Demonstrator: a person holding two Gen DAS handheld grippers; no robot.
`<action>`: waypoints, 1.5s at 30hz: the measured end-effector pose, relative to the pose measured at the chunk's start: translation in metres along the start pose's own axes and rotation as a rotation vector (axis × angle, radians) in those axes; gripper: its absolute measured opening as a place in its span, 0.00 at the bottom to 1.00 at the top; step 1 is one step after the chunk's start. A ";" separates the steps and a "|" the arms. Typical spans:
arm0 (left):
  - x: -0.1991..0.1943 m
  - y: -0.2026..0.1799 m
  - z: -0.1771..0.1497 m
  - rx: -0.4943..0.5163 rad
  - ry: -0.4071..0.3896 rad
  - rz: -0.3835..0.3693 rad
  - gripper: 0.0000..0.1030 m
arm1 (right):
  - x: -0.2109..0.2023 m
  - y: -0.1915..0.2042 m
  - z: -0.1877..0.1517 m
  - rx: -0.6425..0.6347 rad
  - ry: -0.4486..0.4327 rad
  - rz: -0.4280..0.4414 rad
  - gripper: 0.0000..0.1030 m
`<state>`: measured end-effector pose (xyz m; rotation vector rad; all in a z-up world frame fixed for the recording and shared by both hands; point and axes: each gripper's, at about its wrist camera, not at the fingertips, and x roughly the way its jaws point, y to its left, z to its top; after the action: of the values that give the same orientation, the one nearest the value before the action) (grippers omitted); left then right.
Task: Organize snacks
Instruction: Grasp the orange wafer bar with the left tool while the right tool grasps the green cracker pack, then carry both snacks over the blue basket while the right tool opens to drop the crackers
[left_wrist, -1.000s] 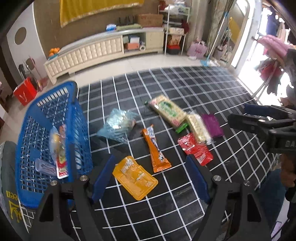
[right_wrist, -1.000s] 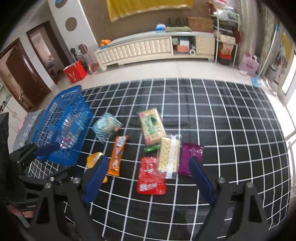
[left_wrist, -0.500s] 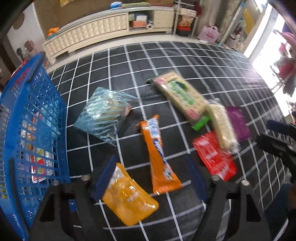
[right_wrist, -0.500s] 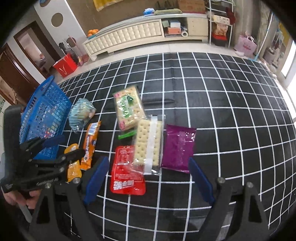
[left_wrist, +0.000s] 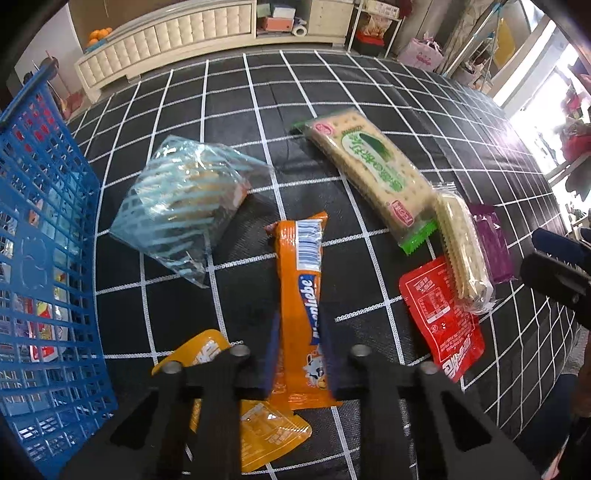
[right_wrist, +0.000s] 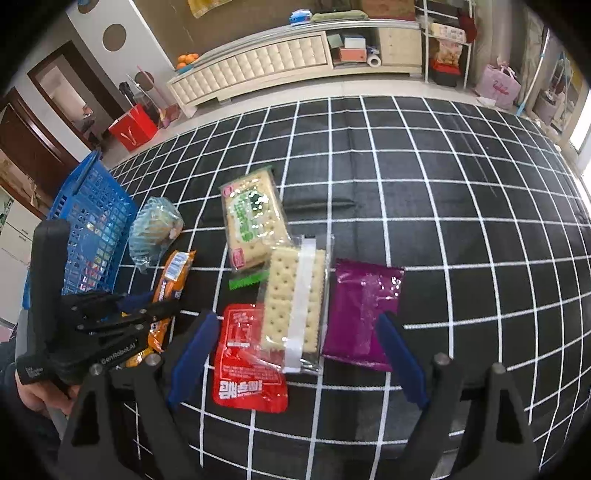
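Snack packets lie on a black cloth with a white grid. My left gripper (left_wrist: 298, 332) points down over an orange snack bar (left_wrist: 301, 258); its jaws are closing, and both blue pads touch the bar's lower sides. In the right wrist view the left gripper (right_wrist: 147, 306) covers the bar's (right_wrist: 173, 273) near end. My right gripper (right_wrist: 298, 321) hangs open above a red packet (right_wrist: 247, 369), a clear cracker pack (right_wrist: 295, 299) and a purple packet (right_wrist: 362, 314), touching none of them. A blue basket (left_wrist: 48, 206) holding several snacks stands at the left.
A yellow-orange pouch (left_wrist: 266, 432) lies under my left gripper's frame. A blue-striped bag (left_wrist: 184, 206) and a green cracker pack (left_wrist: 369, 166) lie farther out. The right gripper's finger (left_wrist: 554, 258) enters at the right edge. A white cabinet (right_wrist: 258, 62) lines the far wall.
My left gripper dropped over the orange snack bar and its jaws went from wide apart to pressing on it. My right gripper sank a little toward the packets, still open.
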<state>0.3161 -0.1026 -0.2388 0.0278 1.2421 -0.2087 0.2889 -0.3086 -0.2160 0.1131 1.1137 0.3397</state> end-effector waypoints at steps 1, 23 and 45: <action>0.000 0.001 -0.002 -0.002 -0.011 -0.005 0.13 | 0.001 0.001 0.002 -0.006 0.000 0.004 0.88; -0.047 0.023 0.005 -0.056 -0.230 0.146 0.12 | 0.082 0.041 0.072 -0.221 0.071 0.042 0.88; -0.056 0.020 -0.007 -0.023 -0.262 0.152 0.12 | 0.065 0.069 0.060 -0.299 -0.034 -0.019 0.57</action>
<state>0.2963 -0.0736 -0.1904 0.0726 0.9766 -0.0638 0.3538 -0.2179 -0.2271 -0.1557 1.0182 0.4812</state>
